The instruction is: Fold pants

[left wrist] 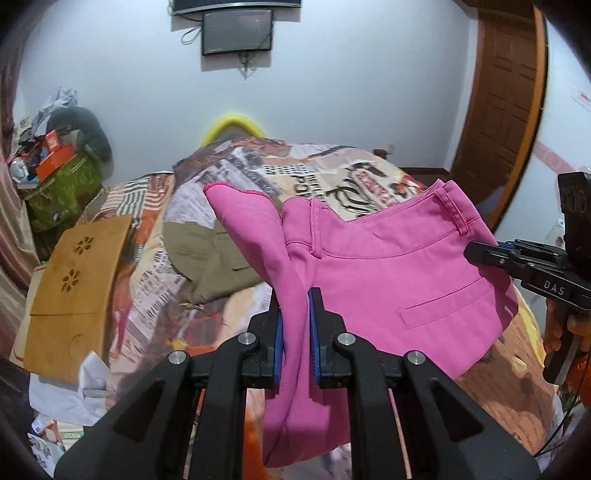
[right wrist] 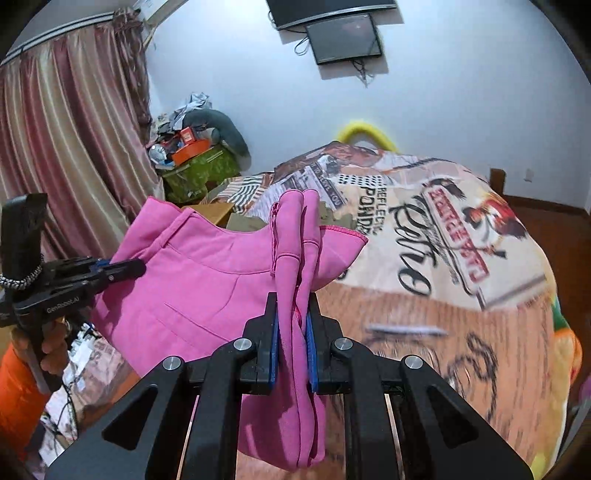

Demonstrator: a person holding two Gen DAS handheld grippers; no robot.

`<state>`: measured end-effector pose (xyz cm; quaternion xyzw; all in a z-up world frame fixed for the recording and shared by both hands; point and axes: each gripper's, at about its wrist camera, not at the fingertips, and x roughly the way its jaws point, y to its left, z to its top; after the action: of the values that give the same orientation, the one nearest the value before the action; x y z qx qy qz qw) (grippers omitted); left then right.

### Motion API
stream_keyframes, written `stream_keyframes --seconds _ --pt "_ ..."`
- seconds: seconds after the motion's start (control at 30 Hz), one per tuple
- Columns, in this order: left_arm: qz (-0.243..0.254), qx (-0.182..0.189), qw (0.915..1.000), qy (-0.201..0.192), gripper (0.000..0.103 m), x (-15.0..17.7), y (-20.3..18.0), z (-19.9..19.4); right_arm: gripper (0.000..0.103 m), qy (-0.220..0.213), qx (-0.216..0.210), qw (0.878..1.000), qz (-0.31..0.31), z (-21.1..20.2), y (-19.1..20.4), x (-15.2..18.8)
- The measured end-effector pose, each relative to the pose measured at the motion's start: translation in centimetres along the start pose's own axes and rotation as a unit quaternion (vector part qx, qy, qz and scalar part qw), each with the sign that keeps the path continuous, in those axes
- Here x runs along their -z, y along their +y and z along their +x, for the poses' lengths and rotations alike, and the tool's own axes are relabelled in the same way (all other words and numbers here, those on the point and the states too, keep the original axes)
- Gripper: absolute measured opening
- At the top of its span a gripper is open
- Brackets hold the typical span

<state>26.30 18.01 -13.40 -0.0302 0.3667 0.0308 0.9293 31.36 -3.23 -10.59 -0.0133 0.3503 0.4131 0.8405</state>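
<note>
Pants held up between two grippers

Left wrist view: the left gripper [left wrist: 295, 314] is clamped on a bunched end of the pink pants [left wrist: 388, 273], which span sideways above the bed [left wrist: 498, 354] to the right gripper [left wrist: 476, 253], waistband uppermost.

Right wrist view: the right gripper [right wrist: 291, 317] is clamped on gathered fabric; the pants [right wrist: 199, 291] stretch leftward to the left gripper [right wrist: 129, 267].

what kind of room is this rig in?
Most likely a home bedroom: a bed under a printed bedspread, a curtain along one wall, a wall-mounted screen, and a wooden door.
</note>
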Motion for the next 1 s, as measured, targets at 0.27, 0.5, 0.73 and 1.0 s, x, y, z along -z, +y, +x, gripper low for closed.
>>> stream_keyframes --seconds 0.27,0.5,0.73,1.0 --pt "-0.016 -0.05 0.9982 0.029 0.012 -0.4 5.2 6.9 0.011 0.031 -0.004 0.999 -0.034 7.3 1.2 -2.4" --pt "-0.003 -0.099 0.9945 0.034 0.012 -2.2 8.5 13.1 0.01 0.042 0.021 0.997 -0.06 14.5 1.5 -5.5" --pt "-0.014 -0.112 0.993 0.032 0.012 -4.7 11.7 19.5 0.01 0.036 0.063 0.995 -0.065 21.0 0.2 -8.7" --pt "-0.053 -0.123 0.9862 0.097 0.014 -4.5 14.8 26.3 0.012 0.051 0.11 0.987 -0.105 26.7 -0.6 -8.4"
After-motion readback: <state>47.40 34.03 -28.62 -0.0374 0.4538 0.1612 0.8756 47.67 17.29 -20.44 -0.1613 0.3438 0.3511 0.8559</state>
